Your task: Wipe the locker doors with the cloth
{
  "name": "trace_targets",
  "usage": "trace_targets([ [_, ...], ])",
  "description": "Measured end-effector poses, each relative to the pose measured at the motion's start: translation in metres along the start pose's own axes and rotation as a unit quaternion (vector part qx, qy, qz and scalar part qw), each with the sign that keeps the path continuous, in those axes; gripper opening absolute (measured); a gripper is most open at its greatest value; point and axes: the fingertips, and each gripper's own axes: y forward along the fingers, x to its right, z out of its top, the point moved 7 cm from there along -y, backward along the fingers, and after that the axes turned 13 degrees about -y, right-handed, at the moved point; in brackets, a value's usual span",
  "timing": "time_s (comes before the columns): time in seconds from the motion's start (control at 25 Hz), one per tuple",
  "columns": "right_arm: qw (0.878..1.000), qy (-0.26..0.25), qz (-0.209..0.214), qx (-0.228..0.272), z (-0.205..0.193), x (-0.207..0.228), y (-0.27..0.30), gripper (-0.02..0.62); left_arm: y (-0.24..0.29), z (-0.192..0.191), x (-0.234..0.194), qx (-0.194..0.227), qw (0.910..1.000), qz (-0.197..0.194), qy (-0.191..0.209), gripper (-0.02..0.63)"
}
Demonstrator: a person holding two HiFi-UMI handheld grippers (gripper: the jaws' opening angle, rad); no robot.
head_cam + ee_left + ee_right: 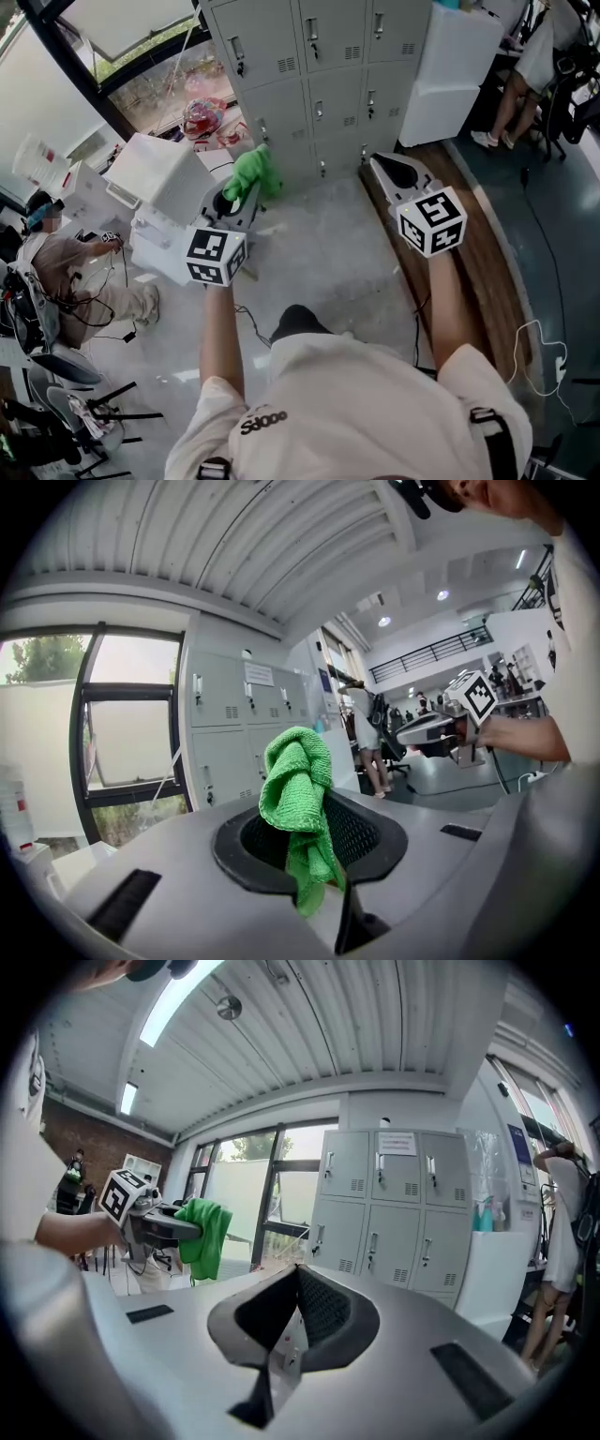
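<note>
Cloth [296,789], nubby green, bunched in left tongs [243,191].

No clear text anywhere. Dark logo print [262,420] on white shirt [375,394], near bottom: upside down, letters not legible. Paper notice [397,1143] on top mid locker door [398,1183], far: too small to read. On left gripper [246,190] & right gripper [382,164], cubes [216,256]: b/w square codes only, no chars.
</note>
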Motion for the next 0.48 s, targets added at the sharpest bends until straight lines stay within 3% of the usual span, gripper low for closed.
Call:
trace_targets([
  [0.24, 0.999, 0.032, 0.02, -0.002, -0.02, 0.032, 0.015, 0.009, 0.039, 0.001, -0.012, -0.003, 1.0, 0.006, -0.004, 0.089],
  [0.48, 0.999, 0.033, 0.021, 0.011, -0.038, 0.066, 0.09, 0.009, 0.107, -0.004, -0.071, -0.004, 0.9999, 0.009, 0.003, 0.089],
])
